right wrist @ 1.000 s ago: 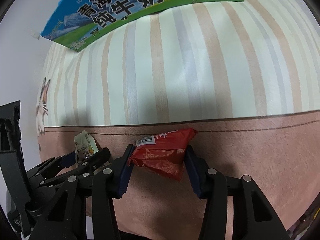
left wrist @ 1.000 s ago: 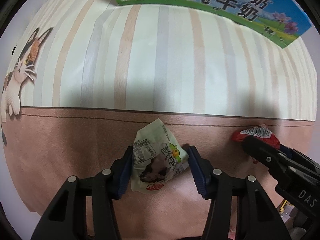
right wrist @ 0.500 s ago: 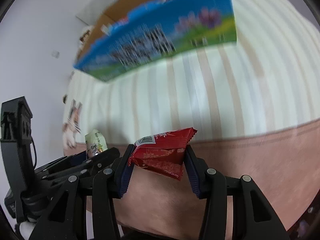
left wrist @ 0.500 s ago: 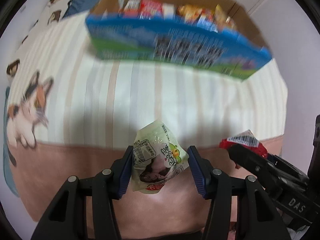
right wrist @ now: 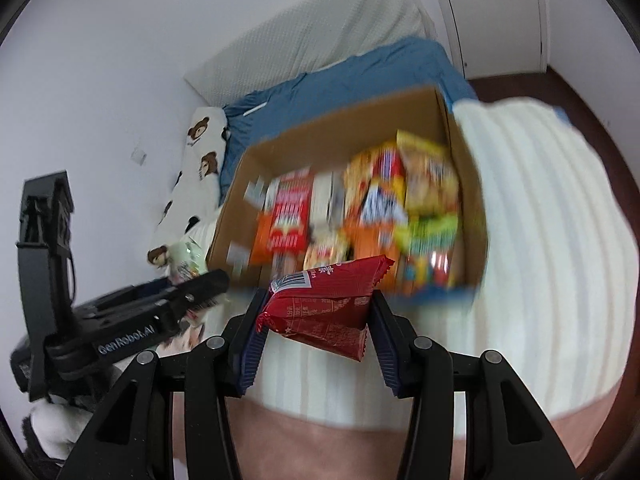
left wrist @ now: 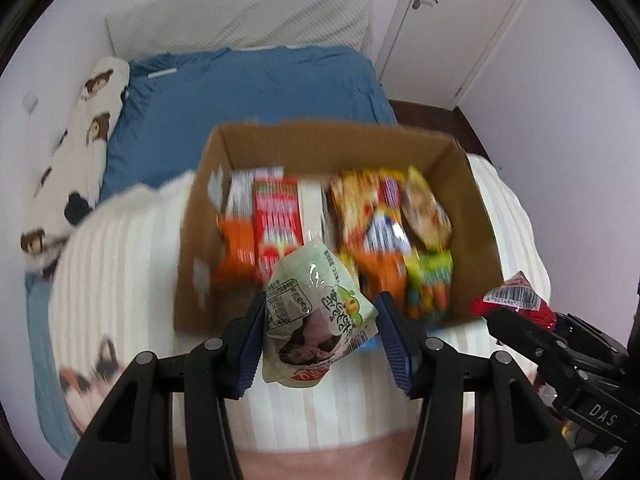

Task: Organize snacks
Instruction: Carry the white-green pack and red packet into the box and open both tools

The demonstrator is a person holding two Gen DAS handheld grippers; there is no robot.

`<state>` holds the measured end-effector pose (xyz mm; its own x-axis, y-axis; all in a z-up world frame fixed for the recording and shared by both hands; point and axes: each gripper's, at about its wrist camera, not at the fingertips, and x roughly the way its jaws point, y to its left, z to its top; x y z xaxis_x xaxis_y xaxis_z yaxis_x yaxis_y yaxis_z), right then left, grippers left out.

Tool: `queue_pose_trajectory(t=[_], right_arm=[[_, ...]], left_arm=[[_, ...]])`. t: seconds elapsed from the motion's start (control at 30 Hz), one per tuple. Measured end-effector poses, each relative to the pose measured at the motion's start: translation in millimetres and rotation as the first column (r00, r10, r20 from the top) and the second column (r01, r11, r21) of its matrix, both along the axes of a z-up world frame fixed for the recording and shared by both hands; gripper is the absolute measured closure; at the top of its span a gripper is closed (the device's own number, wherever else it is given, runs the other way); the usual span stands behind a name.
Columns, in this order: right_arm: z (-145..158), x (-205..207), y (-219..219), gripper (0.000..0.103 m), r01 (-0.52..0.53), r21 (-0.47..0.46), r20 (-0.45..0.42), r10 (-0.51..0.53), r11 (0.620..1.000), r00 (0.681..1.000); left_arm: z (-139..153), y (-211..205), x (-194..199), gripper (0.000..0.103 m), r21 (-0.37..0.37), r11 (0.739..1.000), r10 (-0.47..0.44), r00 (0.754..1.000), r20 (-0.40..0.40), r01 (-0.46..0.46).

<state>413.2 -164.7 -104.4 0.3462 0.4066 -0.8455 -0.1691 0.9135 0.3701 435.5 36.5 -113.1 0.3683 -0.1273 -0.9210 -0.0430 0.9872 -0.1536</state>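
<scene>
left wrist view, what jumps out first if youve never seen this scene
An open cardboard box crammed with bright snack packs sits on the striped blanket, with blue bedding behind. In front, the left hand-held gripper is shut on a pale green snack packet; at the right edge, the right hand-held gripper clamps a red snack packet.

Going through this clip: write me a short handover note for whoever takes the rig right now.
Left gripper: shut on a pale green snack packet.
Right gripper: shut on a red snack packet.
Both are held in the air just short of the open cardboard box on the striped blanket.
Done: both packets picked up; box already holds many snacks.
Left: place both packets in the box.
</scene>
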Motion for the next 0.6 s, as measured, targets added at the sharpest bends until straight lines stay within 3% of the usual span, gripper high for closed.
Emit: queue_pose_trajectory(t=[0.1, 0.27, 0.5, 0.57, 0.6], right_arm=[[-0.6, 43.2, 10.0, 0.052, 0.007, -0.024, -0.014, -0.008, 1.0, 1.0], [-21.1, 102.3, 26.6, 0.052, -0.007, -0.079, -0.08, 0.0, 0.997, 0.997], [-65.9, 159.8, 37.9, 0.052, -0.021, -0.175, -0.207, -0.016, 0.984, 0.978], [-80.1, 171.1, 39.2, 0.047, -0.028, -0.193, -0.262, -0.024, 0.981, 0.965], [-86.0, 175.5, 38.0, 0.031, -0.022, -0.2, -0.282, -0.036, 0.979, 0.959]], left_arm=[[-6.4, 1.6, 43.0, 0.052, 0.011, 1.0, -0.009, 0.999, -0.033, 0.01], [-47.6, 5.9, 107.7, 0.052, -0.003, 0.999, -0.032, 0.982, -0.186, 0.032], [-108.5, 19.4, 156.6, 0.051, -0.082, 0.997, -0.029, 0.918, -0.396, -0.004], [-116.2, 22.2, 160.7, 0.051, -0.109, 0.994, -0.022, 0.904, -0.426, -0.027], [-118.5, 24.2, 162.0, 0.049, -0.112, 0.993, -0.013, 0.902, -0.432, -0.039]])
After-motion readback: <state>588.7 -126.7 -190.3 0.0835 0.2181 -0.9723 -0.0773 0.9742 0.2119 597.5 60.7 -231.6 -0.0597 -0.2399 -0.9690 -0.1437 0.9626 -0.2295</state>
